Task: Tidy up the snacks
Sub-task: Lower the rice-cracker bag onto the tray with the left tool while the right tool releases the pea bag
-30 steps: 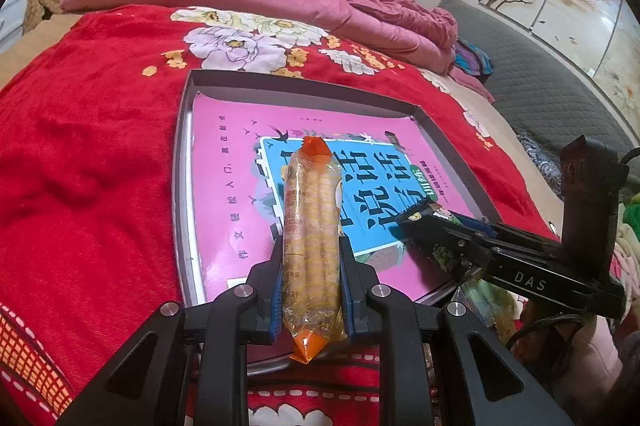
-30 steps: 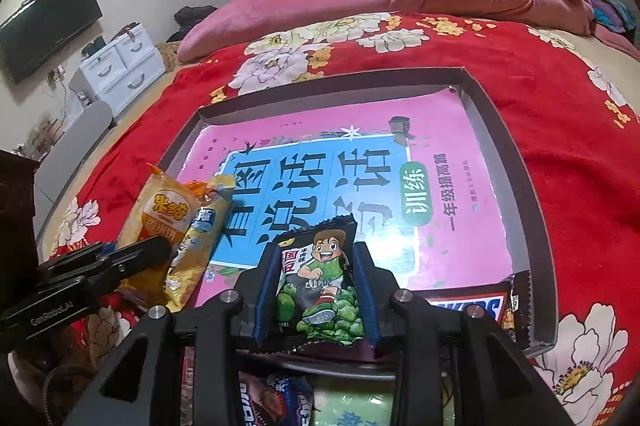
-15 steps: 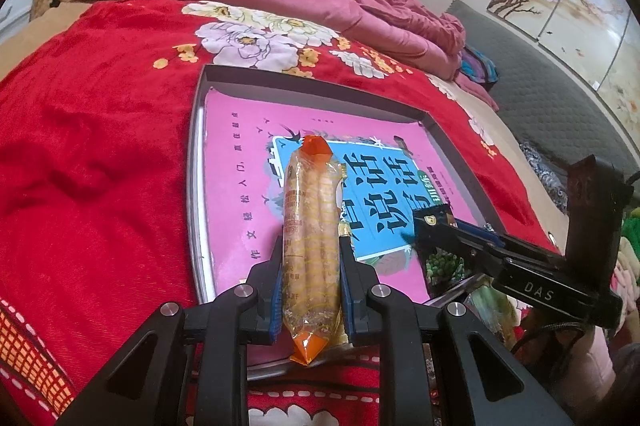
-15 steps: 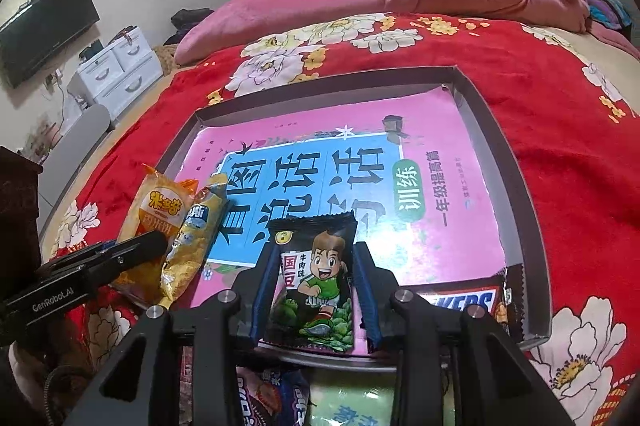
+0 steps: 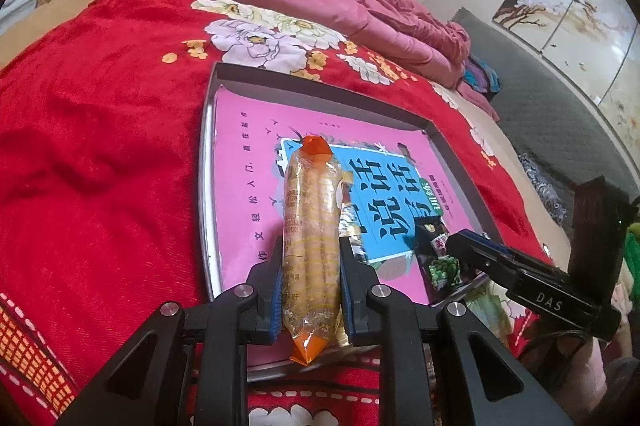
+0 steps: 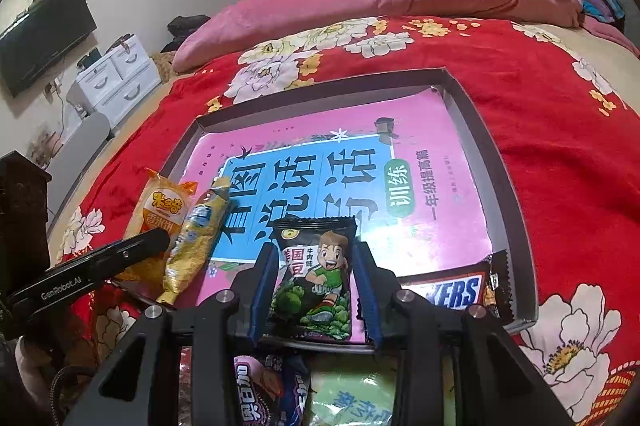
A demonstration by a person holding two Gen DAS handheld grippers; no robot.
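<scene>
**Two light, crinkly packets gripped over the tray**

Lower centre, the left tool [image 5: 307,290] pinches a long clear biscuit-stick packet [image 5: 311,246] at mid-length: light, brittle inside. The right tool [image 6: 314,290] clasps a slippery black pea-snack sachet [image 6: 316,274] above the grey tray [image 6: 480,121].

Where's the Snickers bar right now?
In the right wrist view, the Snickers bar lies in the tray's near right corner, on the pink book, just right of the right gripper.

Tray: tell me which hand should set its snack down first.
Right, probably. The right gripper holds the green pea packet low over the tray's near edge, beside the Snickers bar. The left gripper holds its long stick-snack packet pointing up, seemingly further off the tray floor.
</scene>
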